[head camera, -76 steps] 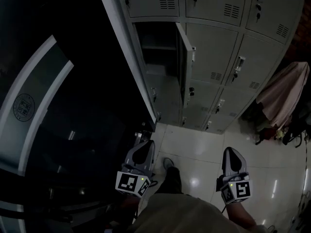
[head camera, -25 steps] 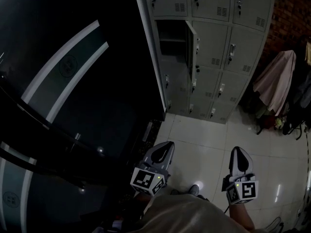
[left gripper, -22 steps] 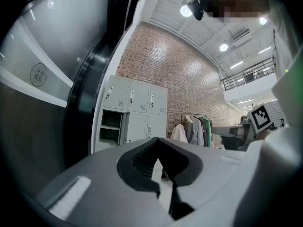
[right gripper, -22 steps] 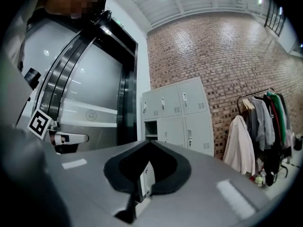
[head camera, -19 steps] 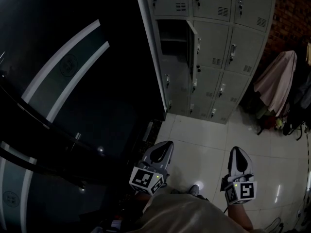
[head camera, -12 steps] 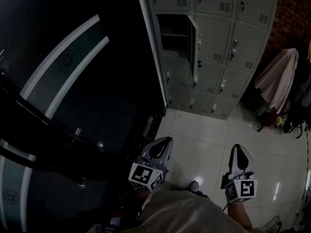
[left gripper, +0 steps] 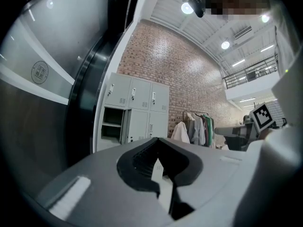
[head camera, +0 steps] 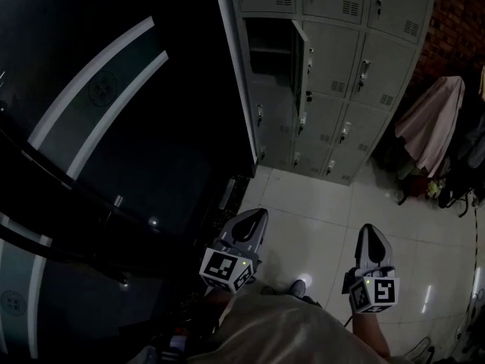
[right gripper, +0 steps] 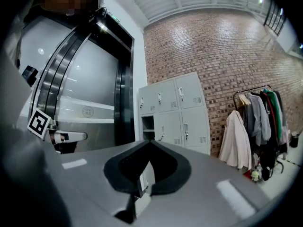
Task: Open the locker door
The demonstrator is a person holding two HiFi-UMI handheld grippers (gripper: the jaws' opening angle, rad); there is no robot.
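Observation:
The grey locker bank [head camera: 333, 59] stands at the top of the head view. One door [head camera: 300, 51] in the left column hangs open, edge-on, and shows a dark empty compartment [head camera: 269, 44]. Both grippers are held low over the tiled floor, well short of the lockers. My left gripper [head camera: 258, 215] is shut with nothing in it. My right gripper [head camera: 369, 229] is shut too and holds nothing. The left gripper view shows its closed tips [left gripper: 157, 139] aimed toward the open compartment [left gripper: 112, 125]. In the right gripper view, the tips [right gripper: 150, 141] point at the lockers [right gripper: 173, 110].
A dark glass wall with pale curved stripes [head camera: 106, 105] fills the left. A clothes rack with a pinkish garment [head camera: 436, 127] stands right of the lockers, before a brick wall [head camera: 455, 21]. A shoe [head camera: 298, 287] shows on the glossy tiled floor [head camera: 318, 207].
The lockers have slid farther away and up in the head view since three seconds ago. Over the last second both grippers stayed low and shut, shifting only slightly.

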